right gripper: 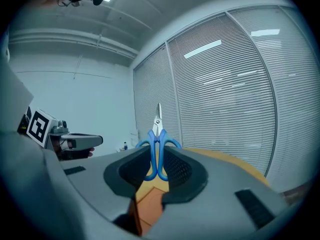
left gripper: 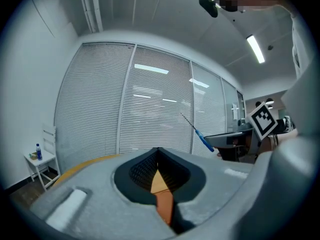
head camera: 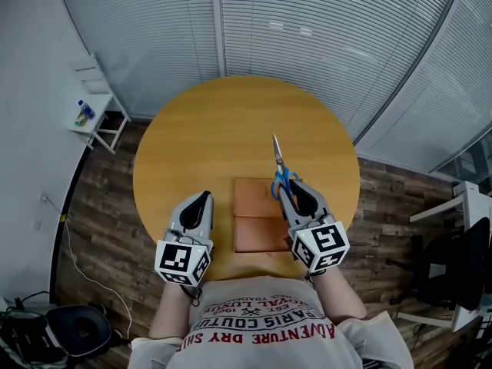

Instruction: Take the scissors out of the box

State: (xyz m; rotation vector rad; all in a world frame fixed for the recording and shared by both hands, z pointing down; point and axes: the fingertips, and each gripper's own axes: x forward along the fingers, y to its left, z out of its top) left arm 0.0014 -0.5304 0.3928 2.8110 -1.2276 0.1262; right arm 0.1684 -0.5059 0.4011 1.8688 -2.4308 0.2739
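Observation:
Blue-handled scissors (head camera: 279,171) stick out forward from my right gripper (head camera: 286,187), which is shut on their handles; the blades point away from me over the round wooden table (head camera: 192,144). In the right gripper view the scissors (right gripper: 157,144) stand upright between the jaws. Below them lies an open brown box (head camera: 257,221), flat on the table near its front edge. My left gripper (head camera: 201,196) hovers just left of the box, shut with nothing in it. From the left gripper view the scissors (left gripper: 197,134) show at the right, tilted up.
A small white shelf (head camera: 96,106) with a bottle (head camera: 84,112) stands left of the table. A black chair (head camera: 77,329) sits at bottom left, and a white desk (head camera: 461,206) at the right. Slatted blinds enclose the far side.

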